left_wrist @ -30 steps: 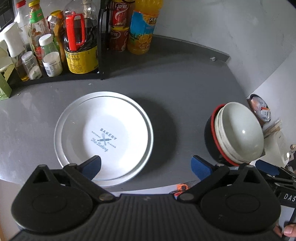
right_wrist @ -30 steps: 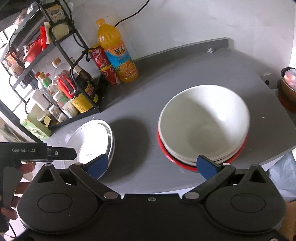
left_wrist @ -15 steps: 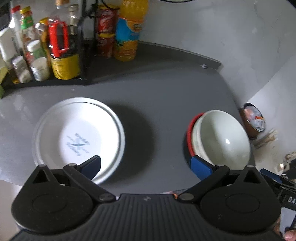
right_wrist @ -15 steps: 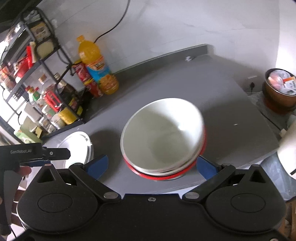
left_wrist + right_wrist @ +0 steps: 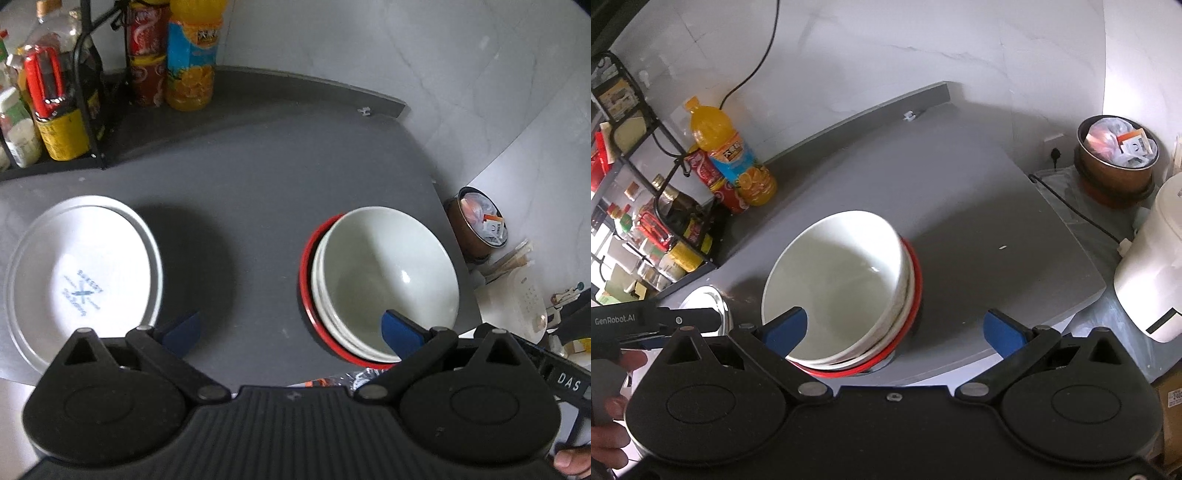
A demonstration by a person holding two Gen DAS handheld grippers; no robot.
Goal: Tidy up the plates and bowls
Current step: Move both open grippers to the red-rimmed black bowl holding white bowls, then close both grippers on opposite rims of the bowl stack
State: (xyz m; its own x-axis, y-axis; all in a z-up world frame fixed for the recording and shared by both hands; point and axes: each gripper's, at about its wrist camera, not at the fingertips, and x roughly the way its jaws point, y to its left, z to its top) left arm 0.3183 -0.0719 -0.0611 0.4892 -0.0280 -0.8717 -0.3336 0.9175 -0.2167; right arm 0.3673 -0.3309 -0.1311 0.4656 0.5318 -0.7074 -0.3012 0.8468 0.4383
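Both grippers, left gripper [image 5: 291,330] and right gripper [image 5: 894,328], have fingers wide apart, holding nothing. White bowls [image 5: 384,280] sit at three o'clock from the plate [image 5: 83,273].

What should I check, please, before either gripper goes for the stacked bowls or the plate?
1. Left gripper open and empty: ok.
2. Right gripper open and empty: ok.
3. Bowl stack nested evenly: not ok, the white bowls sit off-centre in the red-rimmed bowl.
4. Stack well clear of the counter edge: not ok, it stands near the front edge.
5. Plate flat, nothing on it: ok.
6. Counter between plate and stack free: ok.
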